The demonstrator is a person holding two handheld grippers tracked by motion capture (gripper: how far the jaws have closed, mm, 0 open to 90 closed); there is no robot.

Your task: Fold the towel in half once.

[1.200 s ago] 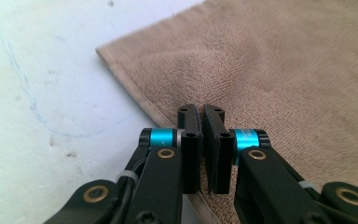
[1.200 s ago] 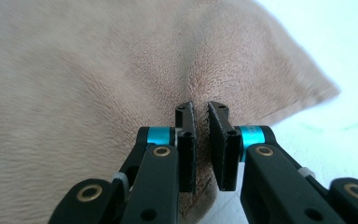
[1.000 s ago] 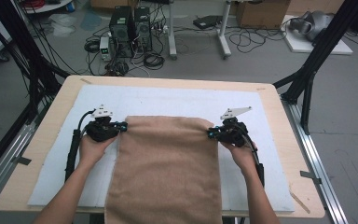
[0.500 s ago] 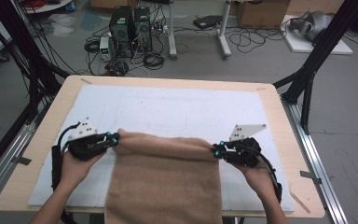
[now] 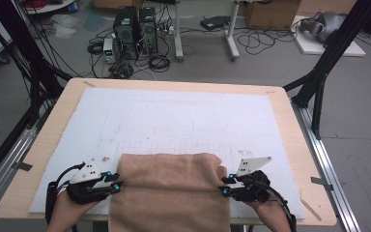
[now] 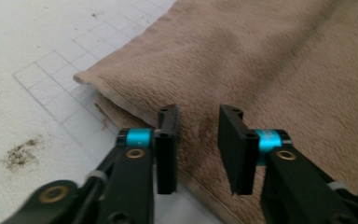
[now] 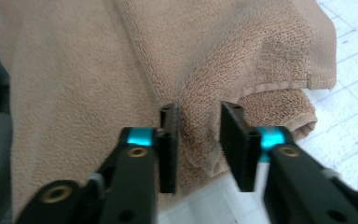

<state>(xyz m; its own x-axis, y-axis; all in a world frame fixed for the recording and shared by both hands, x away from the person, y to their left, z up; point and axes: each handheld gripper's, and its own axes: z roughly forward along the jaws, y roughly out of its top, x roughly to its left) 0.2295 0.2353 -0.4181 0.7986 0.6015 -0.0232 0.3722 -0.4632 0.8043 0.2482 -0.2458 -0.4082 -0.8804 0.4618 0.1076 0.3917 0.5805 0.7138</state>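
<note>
A tan towel [image 5: 169,188] lies folded over itself at the near edge of the white mat [image 5: 183,116] and hangs over the table's front. My left gripper [image 5: 117,186] sits at its left folded edge, my right gripper [image 5: 223,187] at its right. In the left gripper view the jaws [image 6: 198,149] stand apart over the towel's [image 6: 270,60] doubled edge, having just been opening. The right gripper's jaws [image 7: 198,144] have also just been opening. A bunched fold of towel [image 7: 98,70] lies loosely between them, not pressed by the pads.
The mat covers a wooden table [image 5: 53,125] with metal rails along both sides. Black frame posts [image 5: 319,82] rise at the right and left. Computers and cables [image 5: 135,29] sit on the floor beyond the far edge.
Both grippers have come back toward the near edge, drawing the towel's far edge over itself into a fold. Their jaws, shut on the towel before, now stand apart.
</note>
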